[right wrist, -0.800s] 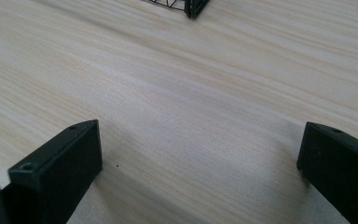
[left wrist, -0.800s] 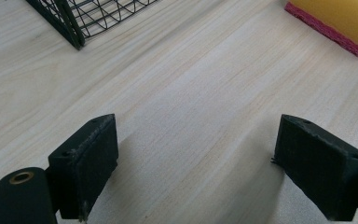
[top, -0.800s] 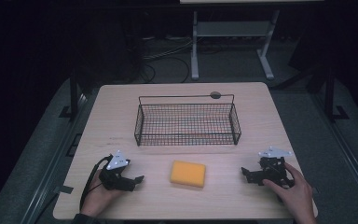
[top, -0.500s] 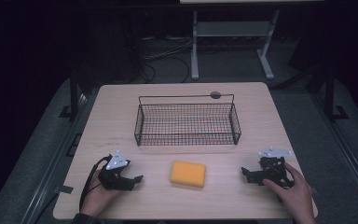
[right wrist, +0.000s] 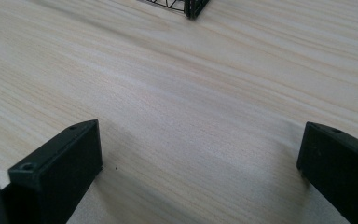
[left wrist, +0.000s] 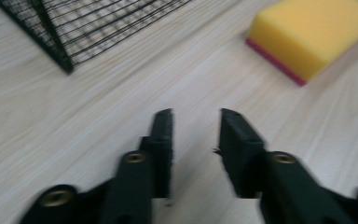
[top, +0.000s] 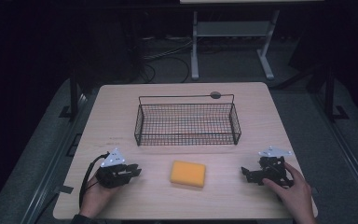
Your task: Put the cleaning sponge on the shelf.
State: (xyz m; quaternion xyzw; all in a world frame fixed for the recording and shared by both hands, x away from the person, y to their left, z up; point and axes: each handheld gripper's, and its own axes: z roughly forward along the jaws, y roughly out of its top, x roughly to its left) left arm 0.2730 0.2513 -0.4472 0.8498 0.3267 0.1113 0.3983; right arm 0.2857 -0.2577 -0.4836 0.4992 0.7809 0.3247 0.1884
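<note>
A yellow sponge [top: 188, 173] with a pink underside lies flat on the wooden table [top: 116, 112], near the front edge and midway between my hands. My left gripper [top: 136, 171] rests low on the table to the sponge's left, pointing toward it. In the left gripper view its jaws [left wrist: 196, 116] stand a narrow gap apart with nothing between them, and the sponge [left wrist: 312, 32] lies ahead to the upper right. My right gripper [top: 245, 173] sits to the sponge's right, and its jaws [right wrist: 200, 135] are spread wide over bare wood.
A black wire basket [top: 186, 135] stands empty at the middle of the table, behind the sponge; its corner shows in both gripper views [left wrist: 60, 51] [right wrist: 193, 7]. A small dark round object [top: 215, 95] lies behind the basket. The floor beyond is dark with cables.
</note>
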